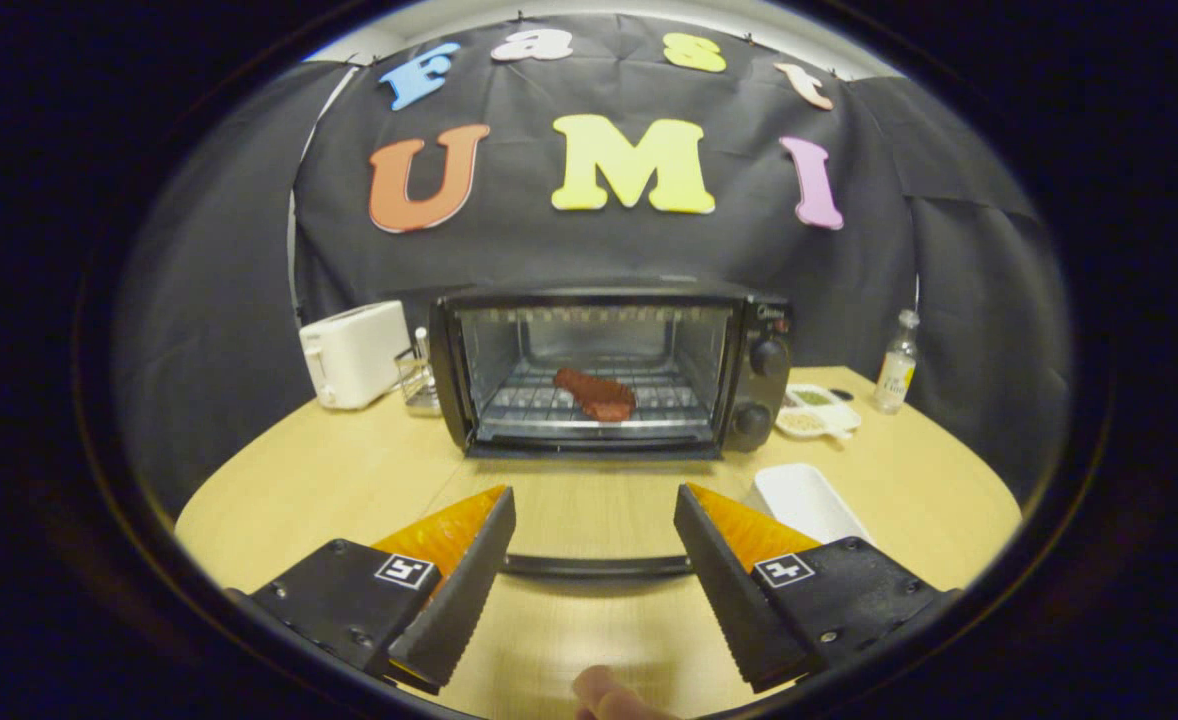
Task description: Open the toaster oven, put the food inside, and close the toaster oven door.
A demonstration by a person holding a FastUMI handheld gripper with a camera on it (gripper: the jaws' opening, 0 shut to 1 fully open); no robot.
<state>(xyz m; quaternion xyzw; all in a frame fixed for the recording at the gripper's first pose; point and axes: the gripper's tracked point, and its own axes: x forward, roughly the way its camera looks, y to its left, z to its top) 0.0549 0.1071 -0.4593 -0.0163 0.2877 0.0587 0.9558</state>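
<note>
Fingertip [604, 695]: a person's, at the nearest edge, between the finger bases.
Hand-held gripper [594, 535]: fingers spread wide, holding nothing.
Door handle [597, 566]: black bar spanning the gap between the fingers; the door lay folded down flat.
Tabletop [309, 480]: light wood.
White tray [809, 500]: just beyond the right finger.
Toaster oven [609, 370]: beyond the fingers, open.
Food [595, 393]: reddish-brown piece lay on the rack inside.
Left of oven: white toaster [354, 353].
Right of oven: condiment dish [817, 410], bottle [897, 363].
</note>
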